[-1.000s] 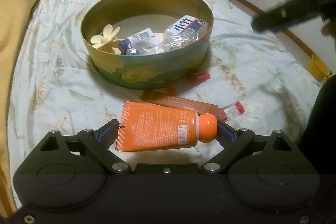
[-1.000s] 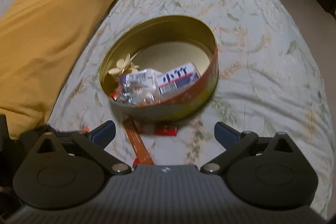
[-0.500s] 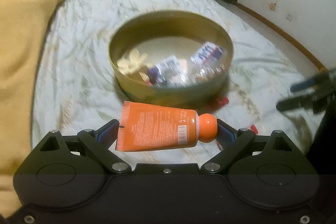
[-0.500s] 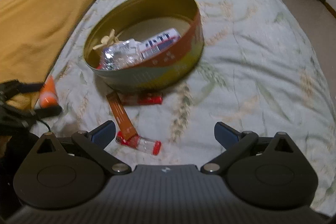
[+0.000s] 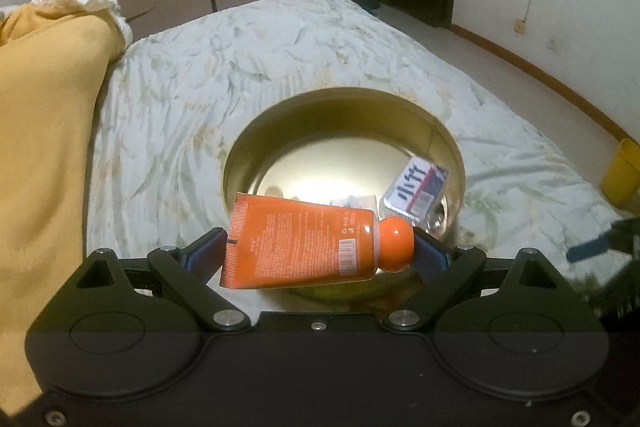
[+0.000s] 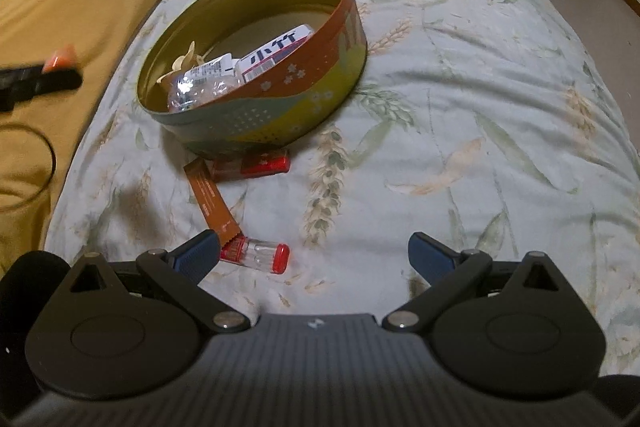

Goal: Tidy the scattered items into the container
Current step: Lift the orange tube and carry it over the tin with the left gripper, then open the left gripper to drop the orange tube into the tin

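My left gripper (image 5: 318,253) is shut on an orange tube (image 5: 304,243), held crosswise above the near rim of the round tin (image 5: 448,143). The tin (image 6: 312,87) holds a white packet (image 6: 276,53), foil packs and a pale flower clip. My right gripper (image 6: 314,255) is open and empty, low over the bed. A clear vial with red caps (image 6: 256,253) lies just beside its left finger. An orange sachet (image 6: 210,201) and a red pack (image 6: 252,165) lie on the bed in front of the tin.
A yellow blanket (image 6: 80,7) covers the bed's left side. The floral bedspread (image 6: 480,107) extends right of the tin. A yellow bin (image 5: 622,173) stands on the floor at the right. Wardrobes and shelves stand at the room's far end.
My left gripper has carried the orange tube forward and up to the tin's near rim. My right gripper has dropped and come closer to the vial on the bed.
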A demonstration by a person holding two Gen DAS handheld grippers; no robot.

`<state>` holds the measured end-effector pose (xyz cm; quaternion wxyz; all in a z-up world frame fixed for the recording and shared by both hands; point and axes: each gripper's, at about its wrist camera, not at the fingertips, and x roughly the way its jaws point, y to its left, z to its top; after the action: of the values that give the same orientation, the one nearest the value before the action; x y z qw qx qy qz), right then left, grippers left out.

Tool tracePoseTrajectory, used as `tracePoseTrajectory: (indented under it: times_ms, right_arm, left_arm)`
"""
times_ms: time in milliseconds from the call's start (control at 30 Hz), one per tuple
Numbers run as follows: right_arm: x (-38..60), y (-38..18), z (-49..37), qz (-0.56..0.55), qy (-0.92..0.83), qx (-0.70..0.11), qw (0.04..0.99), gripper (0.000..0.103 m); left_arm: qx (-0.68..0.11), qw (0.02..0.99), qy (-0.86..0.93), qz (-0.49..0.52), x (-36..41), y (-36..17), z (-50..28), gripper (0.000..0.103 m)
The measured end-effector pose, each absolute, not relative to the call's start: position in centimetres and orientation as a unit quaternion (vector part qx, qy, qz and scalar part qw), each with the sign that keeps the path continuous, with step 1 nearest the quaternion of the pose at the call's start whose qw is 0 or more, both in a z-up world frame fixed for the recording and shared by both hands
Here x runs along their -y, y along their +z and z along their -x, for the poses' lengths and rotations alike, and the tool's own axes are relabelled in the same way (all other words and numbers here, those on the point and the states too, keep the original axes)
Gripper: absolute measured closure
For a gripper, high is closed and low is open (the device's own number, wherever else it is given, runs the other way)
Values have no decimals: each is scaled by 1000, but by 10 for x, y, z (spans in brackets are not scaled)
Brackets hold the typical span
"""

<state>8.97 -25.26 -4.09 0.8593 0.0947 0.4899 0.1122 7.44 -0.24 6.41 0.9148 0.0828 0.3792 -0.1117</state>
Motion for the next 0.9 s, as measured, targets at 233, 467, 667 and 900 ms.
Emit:
tracePoseTrajectory:
  times_ms: [233,467,667,900]
  right_arm:
    - [248,-41,-87,-88,125,-485,861,0]
    - [248,-42,-87,-92,123,-485,861,0]
    - [247,-42,-85,-88,123,-485,861,0]
    - [242,-42,-84,-84,133,-482,862,0]
  left_arm:
    - [-382,911,-115,-102,19,67,-114,9]
    - [-388,907,-116,-113,38,58,-150,9]
    - [-387,914,-84,-89,34,50,-175,4]
    - [-386,919,-73,-39,1,57,-157,3]
